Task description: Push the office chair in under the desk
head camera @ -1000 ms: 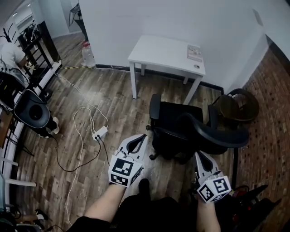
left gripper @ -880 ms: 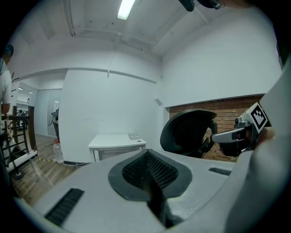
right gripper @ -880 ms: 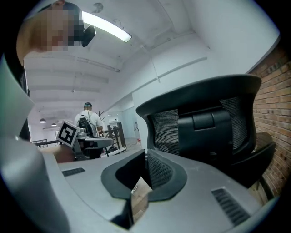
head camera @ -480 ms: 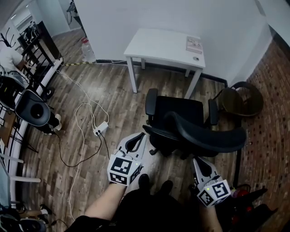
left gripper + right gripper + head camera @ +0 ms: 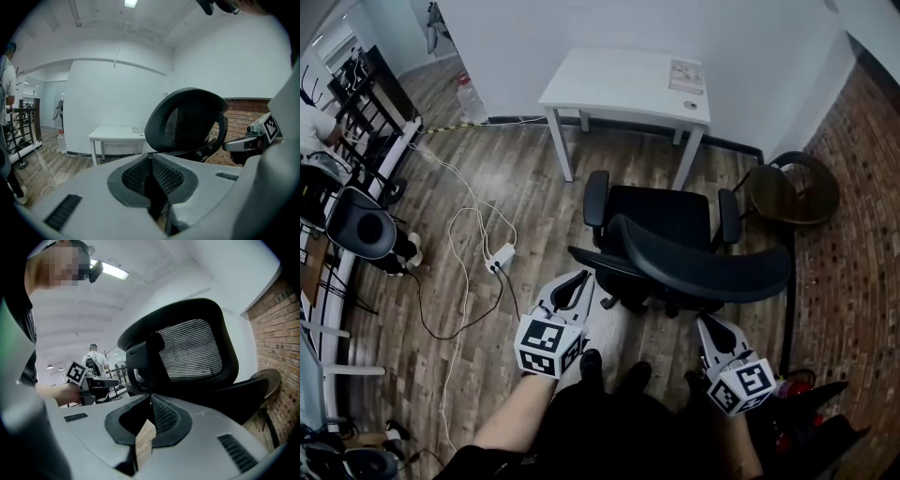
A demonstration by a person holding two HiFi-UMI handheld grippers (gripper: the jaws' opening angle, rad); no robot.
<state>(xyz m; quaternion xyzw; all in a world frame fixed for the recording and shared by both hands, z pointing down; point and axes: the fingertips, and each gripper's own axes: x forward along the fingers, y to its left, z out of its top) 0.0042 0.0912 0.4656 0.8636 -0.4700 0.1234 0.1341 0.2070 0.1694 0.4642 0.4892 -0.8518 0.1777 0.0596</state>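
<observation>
Office chair [image 5: 661, 220]: we see it just in front of the desk [image 5: 623, 80], seat towards it, not yet under the top.
Left gripper [image 5: 581, 278]: jaws closed together, nothing held; on the side of the chair away from the desk.
Right gripper [image 5: 705, 325]: likewise closed and empty, behind the backrest [image 5: 703, 267].
Handling: we judge it heavy but free-rolling and apt to swivel; the mesh yields, the rim is stiff.
Hold: we would press both closed tips on the backrest rim, evenly.

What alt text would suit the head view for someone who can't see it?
Seen from above, a black office chair faces a white desk. The person's left claw and right claw, both shut, point at its backrest from behind.
</observation>
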